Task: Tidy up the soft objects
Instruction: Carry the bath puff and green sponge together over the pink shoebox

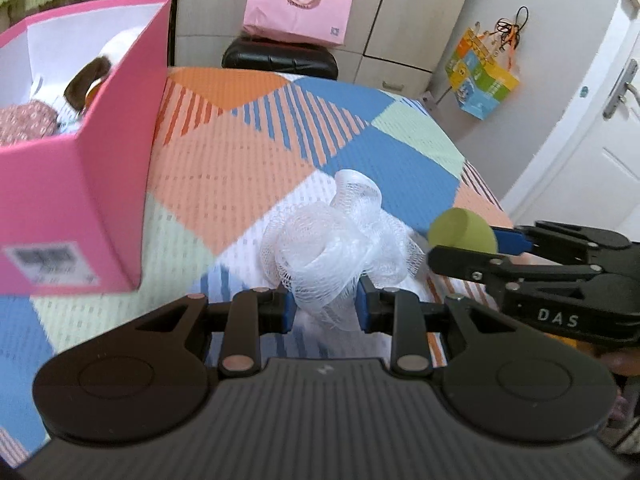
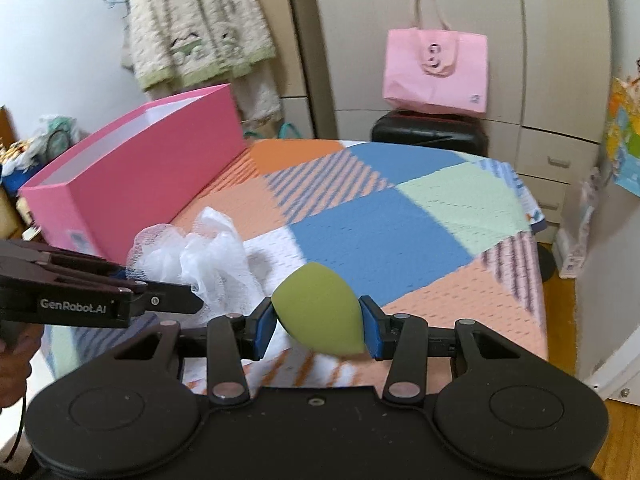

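Note:
My left gripper (image 1: 325, 307) is shut on a white mesh bath pouf (image 1: 340, 236), held just above the patchwork bedcover (image 1: 248, 148). My right gripper (image 2: 320, 326) is shut on a green egg-shaped sponge (image 2: 320, 312). In the left wrist view the sponge (image 1: 462, 230) and right gripper (image 1: 476, 246) sit close to the right of the pouf. In the right wrist view the pouf (image 2: 200, 256) and left gripper (image 2: 188, 294) are at the left. A pink box (image 1: 80, 184) stands left, holding a plush toy (image 1: 86, 84); the right wrist view shows the box (image 2: 140, 180) too.
A pink tote bag (image 1: 300, 0) sits on a black case (image 1: 280, 58) beyond the bed. White wardrobe doors stand behind. A colourful bag (image 1: 482, 74) hangs near a white door (image 1: 592, 140). A cream garment (image 2: 200, 24) hangs on the wall.

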The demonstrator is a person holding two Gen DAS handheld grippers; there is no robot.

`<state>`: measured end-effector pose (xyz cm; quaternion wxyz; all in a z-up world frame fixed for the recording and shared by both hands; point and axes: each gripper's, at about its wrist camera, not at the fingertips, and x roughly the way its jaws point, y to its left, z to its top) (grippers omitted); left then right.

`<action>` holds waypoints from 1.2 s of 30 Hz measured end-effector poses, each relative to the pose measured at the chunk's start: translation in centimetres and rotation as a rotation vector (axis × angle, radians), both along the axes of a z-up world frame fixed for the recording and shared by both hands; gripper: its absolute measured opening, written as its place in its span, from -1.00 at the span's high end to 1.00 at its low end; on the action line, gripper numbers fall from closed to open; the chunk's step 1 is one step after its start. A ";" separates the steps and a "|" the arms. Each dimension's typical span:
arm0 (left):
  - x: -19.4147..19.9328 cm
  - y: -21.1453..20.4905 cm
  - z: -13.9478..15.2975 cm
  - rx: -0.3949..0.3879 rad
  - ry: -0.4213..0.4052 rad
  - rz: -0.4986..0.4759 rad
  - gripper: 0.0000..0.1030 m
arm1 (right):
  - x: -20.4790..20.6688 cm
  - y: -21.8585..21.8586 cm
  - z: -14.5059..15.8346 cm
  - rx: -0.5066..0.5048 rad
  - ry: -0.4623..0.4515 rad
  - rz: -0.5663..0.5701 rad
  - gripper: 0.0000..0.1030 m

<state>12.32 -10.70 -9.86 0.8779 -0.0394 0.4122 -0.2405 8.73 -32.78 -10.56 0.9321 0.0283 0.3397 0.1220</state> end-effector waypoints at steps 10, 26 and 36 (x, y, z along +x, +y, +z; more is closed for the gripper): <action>-3.0 3.3 1.8 0.007 0.039 -0.025 0.47 | -2.4 3.3 1.4 0.065 0.004 0.134 0.02; -5.7 10.7 9.8 -0.037 -0.134 0.021 0.46 | -1.5 8.2 6.7 0.160 -0.025 0.294 0.01; -2.0 15.7 12.8 -0.099 -0.256 0.131 0.46 | 2.9 12.5 10.8 0.171 -0.113 0.382 0.01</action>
